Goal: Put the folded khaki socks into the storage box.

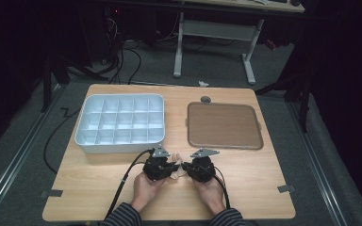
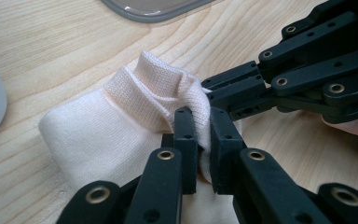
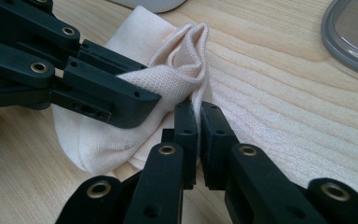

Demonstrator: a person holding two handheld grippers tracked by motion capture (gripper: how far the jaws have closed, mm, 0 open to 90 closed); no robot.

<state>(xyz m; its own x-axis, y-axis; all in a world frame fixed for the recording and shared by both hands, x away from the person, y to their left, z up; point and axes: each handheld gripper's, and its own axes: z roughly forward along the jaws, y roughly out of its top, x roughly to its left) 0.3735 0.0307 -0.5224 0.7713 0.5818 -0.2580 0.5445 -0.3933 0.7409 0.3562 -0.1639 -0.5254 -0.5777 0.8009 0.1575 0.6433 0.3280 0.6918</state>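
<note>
High view, lower centre: left gripper (image 1: pixel 175 167) and right gripper (image 1: pixel 185 166) meet, both clamped on cream sock (image 2: pixel 121 116) cuff on wooden table (image 1: pixel 254 179).

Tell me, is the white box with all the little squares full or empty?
Empty. The white plastic compartment box on the light wooden table shows bare white bottoms in every square.

In the high view the cream sock (image 1: pixel 176 165) is almost wholly hidden between the left gripper (image 1: pixel 172 165) and the right gripper (image 1: pixel 187 165), too small to read its shape. In the left gripper view its toe end runs off the bottom edge, and the grey tray (image 2: pixel 156 9) is cut by the top edge
</note>
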